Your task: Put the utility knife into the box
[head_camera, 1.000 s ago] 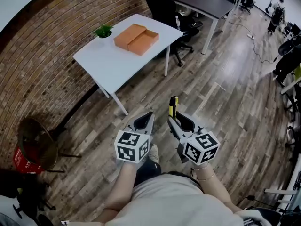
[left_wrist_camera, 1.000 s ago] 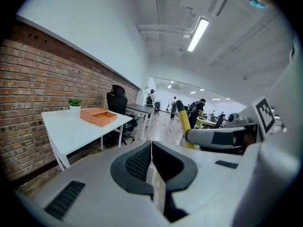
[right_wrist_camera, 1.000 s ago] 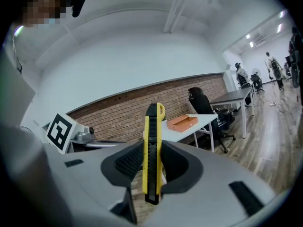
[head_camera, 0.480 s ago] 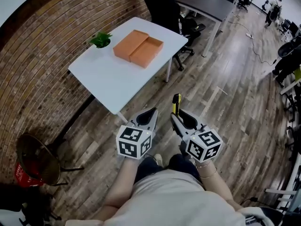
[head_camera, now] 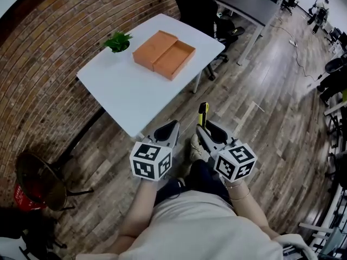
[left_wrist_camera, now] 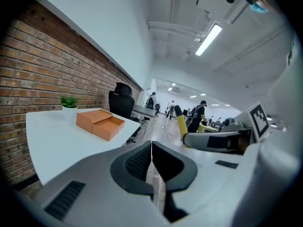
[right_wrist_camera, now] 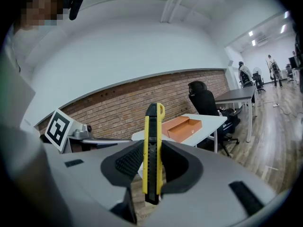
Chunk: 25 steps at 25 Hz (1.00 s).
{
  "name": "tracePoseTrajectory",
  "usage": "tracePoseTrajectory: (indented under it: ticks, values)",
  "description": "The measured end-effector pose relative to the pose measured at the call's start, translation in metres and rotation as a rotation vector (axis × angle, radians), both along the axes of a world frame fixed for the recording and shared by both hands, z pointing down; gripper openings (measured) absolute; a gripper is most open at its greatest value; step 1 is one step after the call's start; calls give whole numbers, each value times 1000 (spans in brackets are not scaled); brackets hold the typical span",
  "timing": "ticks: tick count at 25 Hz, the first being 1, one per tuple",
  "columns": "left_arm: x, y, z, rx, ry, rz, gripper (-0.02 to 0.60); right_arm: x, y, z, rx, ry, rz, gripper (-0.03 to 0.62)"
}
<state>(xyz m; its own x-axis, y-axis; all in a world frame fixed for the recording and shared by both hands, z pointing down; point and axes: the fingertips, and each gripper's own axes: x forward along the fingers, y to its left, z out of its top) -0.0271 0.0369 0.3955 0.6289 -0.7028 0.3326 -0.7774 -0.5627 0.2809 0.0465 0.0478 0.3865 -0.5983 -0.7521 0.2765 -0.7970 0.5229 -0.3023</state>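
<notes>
The yellow and black utility knife (right_wrist_camera: 153, 126) stands upright between the pads of my right gripper (right_wrist_camera: 152, 161), which is shut on it. In the head view the knife (head_camera: 203, 112) sticks out ahead of the right gripper (head_camera: 203, 130), over the wooden floor. The orange box (head_camera: 164, 54) lies open on the white table (head_camera: 130, 93) ahead, with its lid part beside the tray. It also shows as the box (left_wrist_camera: 100, 122) and the box (right_wrist_camera: 182, 126). My left gripper (head_camera: 171, 127) is held beside the right one, near the table's front corner. The left gripper (left_wrist_camera: 151, 151) is shut and holds nothing.
A small potted plant (head_camera: 117, 40) stands at the table's far left corner. A black office chair (head_camera: 196, 1) and a dark desk (head_camera: 246, 4) are behind the table. A brick wall (head_camera: 49, 64) runs along the left, with a round stool (head_camera: 38, 180) near it.
The table and box have come nearer in the head view as the person walked towards them. Both grippers keep their pose, and the knife stays in the right one.
</notes>
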Motion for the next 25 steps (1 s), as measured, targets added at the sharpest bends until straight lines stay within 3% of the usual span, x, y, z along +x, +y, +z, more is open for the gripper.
tracePoseTrajectory:
  ticks: [9, 17, 25]
  values:
    - [1, -101, 4, -7, -26, -86, 8, 9, -117, 2, -12, -44, -68, 114]
    - [-7, -199, -7, -3, -44, -226, 8, 8, -235, -10, -5, -78, -179, 114]
    - [-9, -294, -4, 6, -29, -344, 8, 14, -328, -13, 17, -45, -294, 114]
